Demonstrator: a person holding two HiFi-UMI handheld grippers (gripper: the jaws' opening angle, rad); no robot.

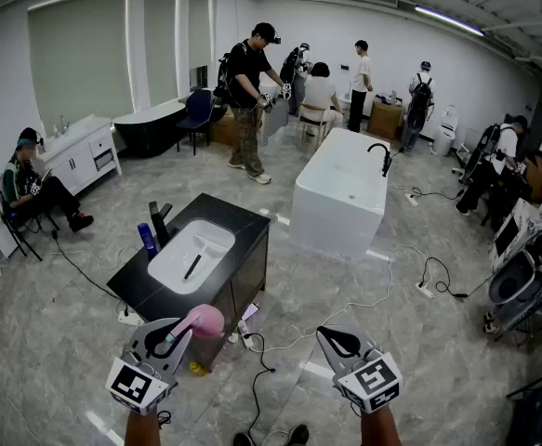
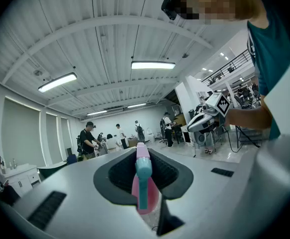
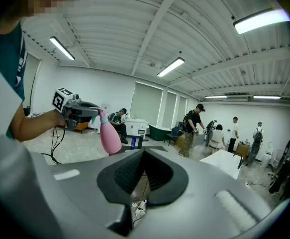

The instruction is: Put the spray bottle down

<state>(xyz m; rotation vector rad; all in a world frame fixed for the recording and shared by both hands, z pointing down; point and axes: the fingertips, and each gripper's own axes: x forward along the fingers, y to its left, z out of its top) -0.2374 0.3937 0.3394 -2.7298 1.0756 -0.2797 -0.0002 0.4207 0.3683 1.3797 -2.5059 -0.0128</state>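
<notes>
The spray bottle point(image 1: 205, 321) is pink with a teal collar and trigger. My left gripper point(image 1: 179, 328) is shut on its neck and holds it in the air, just past the near corner of the black vanity counter point(image 1: 244, 226). In the left gripper view the bottle point(image 2: 145, 195) fills the gap between the jaws, nozzle pointing away. The right gripper view shows the bottle point(image 3: 110, 136) hanging body-down from the left gripper point(image 3: 92, 111). My right gripper point(image 1: 331, 337) hovers over the floor to the right, its jaws together with nothing between them.
The counter carries a white sink point(image 1: 191, 255), a blue bottle point(image 1: 147, 240) and a black faucet point(image 1: 159, 223). A white bathtub point(image 1: 340, 193) stands beyond. Cables point(image 1: 257, 360) and a power strip lie on the floor. Several people stand or sit around the room.
</notes>
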